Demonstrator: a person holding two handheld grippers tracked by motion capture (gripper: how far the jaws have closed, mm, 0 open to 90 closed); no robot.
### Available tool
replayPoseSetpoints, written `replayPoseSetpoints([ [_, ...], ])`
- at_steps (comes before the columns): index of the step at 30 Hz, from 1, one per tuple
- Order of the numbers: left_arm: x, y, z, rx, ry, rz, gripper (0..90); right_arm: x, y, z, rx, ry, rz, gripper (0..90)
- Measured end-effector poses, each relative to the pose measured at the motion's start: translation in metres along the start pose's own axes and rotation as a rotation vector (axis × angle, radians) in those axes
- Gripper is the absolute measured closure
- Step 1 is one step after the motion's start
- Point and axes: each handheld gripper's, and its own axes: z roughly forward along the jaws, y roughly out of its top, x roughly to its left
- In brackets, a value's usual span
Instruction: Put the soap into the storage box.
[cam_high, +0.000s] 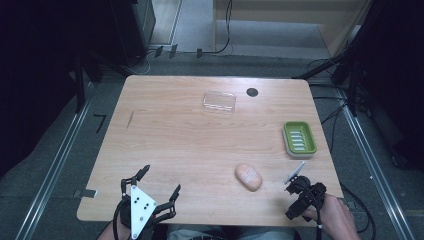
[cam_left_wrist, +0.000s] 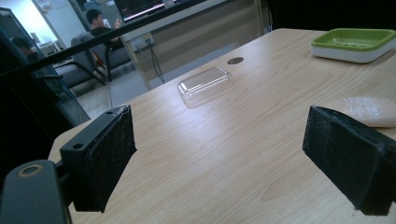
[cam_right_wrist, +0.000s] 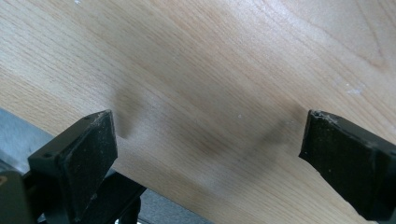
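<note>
Soap: a peach-coloured oval bar of soap (cam_high: 248, 176) lies on the near right part of the light wooden desk (cam_high: 190, 145), with nothing touching it.
Soap's lie: long axis runs diagonally, from far-left to near-right in the high view.
Soap's marking: a pale patch on top, perhaps embossed lettering; I can't read it.
Soap dish: a green-and-white rectangular soap dish (cam_high: 299, 138) with a slatted insert sits beyond the soap by the right edge, apart from it.
Lid: a clear plastic rectangular lid (cam_high: 219, 101) rests toward the far side, near a small dark round hole (cam_high: 252, 92) in the desk.
Left gripper: the left gripper (cam_high: 160, 187) hangs over the near left edge, jaws spread wide with nothing between them; well apart from the soap.
Right gripper: the right gripper (cam_right_wrist: 205, 154), held in a hand (cam_high: 336, 216) at the near right corner, is spread wide over bare wood.
In the way: nothing lies between either gripper and the soap.
</note>
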Motion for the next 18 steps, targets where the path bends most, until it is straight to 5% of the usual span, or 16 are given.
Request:
replayPoseSetpoints([
  [18, -0.001, 0.002, 0.003, 0.004, -0.017, -0.008, 9.9, 0.006, 0.012, -0.005, -0.039, -0.006, -0.053, 4.0],
])
